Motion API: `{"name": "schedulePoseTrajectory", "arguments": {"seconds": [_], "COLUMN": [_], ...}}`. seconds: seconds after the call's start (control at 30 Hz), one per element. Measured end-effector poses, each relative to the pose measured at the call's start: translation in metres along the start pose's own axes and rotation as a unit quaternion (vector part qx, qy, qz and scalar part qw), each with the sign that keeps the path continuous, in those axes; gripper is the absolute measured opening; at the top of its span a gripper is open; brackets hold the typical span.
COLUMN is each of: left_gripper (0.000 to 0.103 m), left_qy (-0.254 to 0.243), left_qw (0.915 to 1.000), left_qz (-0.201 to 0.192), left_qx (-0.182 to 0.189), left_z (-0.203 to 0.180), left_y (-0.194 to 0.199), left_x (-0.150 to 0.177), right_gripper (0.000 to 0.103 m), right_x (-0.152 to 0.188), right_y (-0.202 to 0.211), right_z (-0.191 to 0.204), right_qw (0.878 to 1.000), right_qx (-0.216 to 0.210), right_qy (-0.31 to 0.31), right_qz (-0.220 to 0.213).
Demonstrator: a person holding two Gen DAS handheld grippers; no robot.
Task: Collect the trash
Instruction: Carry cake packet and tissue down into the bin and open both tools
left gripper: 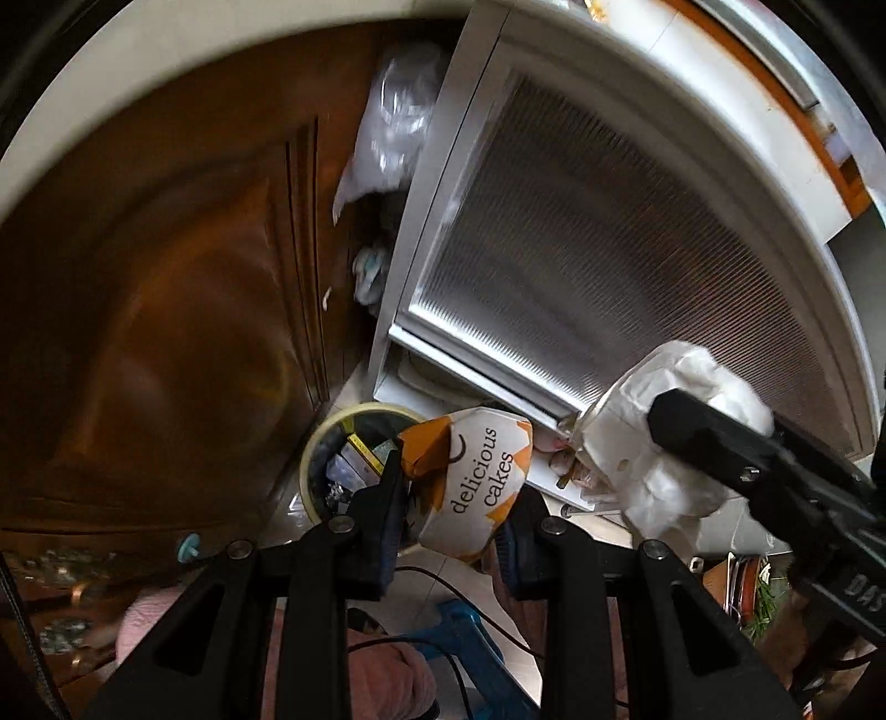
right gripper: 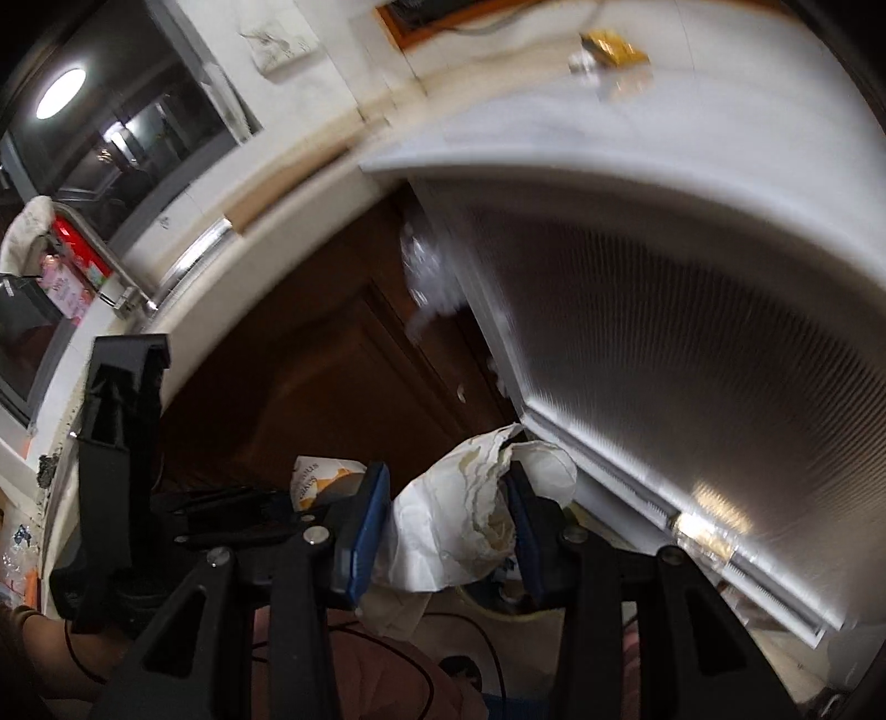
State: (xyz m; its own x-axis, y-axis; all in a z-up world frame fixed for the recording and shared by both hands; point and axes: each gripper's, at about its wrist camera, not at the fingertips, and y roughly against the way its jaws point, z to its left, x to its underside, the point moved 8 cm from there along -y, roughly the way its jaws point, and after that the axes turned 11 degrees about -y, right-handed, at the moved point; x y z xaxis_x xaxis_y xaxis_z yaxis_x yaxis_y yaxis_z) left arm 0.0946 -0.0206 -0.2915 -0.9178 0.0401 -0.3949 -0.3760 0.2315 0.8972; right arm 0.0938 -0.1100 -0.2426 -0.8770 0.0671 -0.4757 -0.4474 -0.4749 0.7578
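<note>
1. Left wrist view: left gripper (left gripper: 451, 498) is clenched on a crumpled white-and-orange cake wrapper (left gripper: 476, 482) printed "delicious cakes"; both blue pads press its sides
2. Wrapper hangs above and just right of a round bin (left gripper: 321, 448) with a pale rim; bin sits on the floor near the bottom corner of a brown wooden cabinet door (left gripper: 166, 310)
3. Bin already has mixed litter inside, partly hidden behind the left finger (left gripper: 382, 498)
4. Same view, right side: right gripper (left gripper: 714, 443) comes in from the right, grasping a wad of white crumpled paper (left gripper: 653, 443); wad is near the cake wrapper, not touching it
5. Behind both: ribbed metal panel (left gripper: 609, 266) in a white frame, standing out at an angle from the cabinet; clear plastic bag (left gripper: 393, 111) wedged in the gap between panel and wooden door
6. Right wrist view: right gripper (right gripper: 448, 526) holds the white paper wad (right gripper: 443, 526) between its blue pads, jaws partly apart around it; paper has brownish stains
7. Left gripper (right gripper: 232, 509) is visible at left with the wrapper (right gripper: 321, 482) at its tip, level with the wad
8. Pale rim of the bin (right gripper: 498, 609) shows just below the wad, mostly hidden
9. White countertop (right gripper: 554, 111) above carries a yellow packet (right gripper: 612, 47), blurred
10. Pink fabric and black cables show at the bottom edge of both views
</note>
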Motion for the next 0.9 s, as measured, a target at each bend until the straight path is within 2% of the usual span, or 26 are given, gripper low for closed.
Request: {"name": "schedulePoseTrajectory", "arguments": {"seconds": [0.5,0.9], "left_gripper": [0.027,0.027], "left_qy": [0.03,0.028], "left_qw": [0.9971,0.9942], "left_qz": [0.07,0.103], "left_qx": [0.0,0.013], "left_z": [0.029,0.037], "left_y": [-0.084,-0.119], "left_x": [0.027,0.035], "right_gripper": [0.043,0.048], "right_x": [0.047,0.057], "right_y": [-0.093,-0.132], "right_z": [-0.075,-0.088], "right_qw": [0.994,0.986], "right_qx": [0.043,0.032], "right_qy": [-0.066,-0.11], "right_qz": [0.081,0.118]}}
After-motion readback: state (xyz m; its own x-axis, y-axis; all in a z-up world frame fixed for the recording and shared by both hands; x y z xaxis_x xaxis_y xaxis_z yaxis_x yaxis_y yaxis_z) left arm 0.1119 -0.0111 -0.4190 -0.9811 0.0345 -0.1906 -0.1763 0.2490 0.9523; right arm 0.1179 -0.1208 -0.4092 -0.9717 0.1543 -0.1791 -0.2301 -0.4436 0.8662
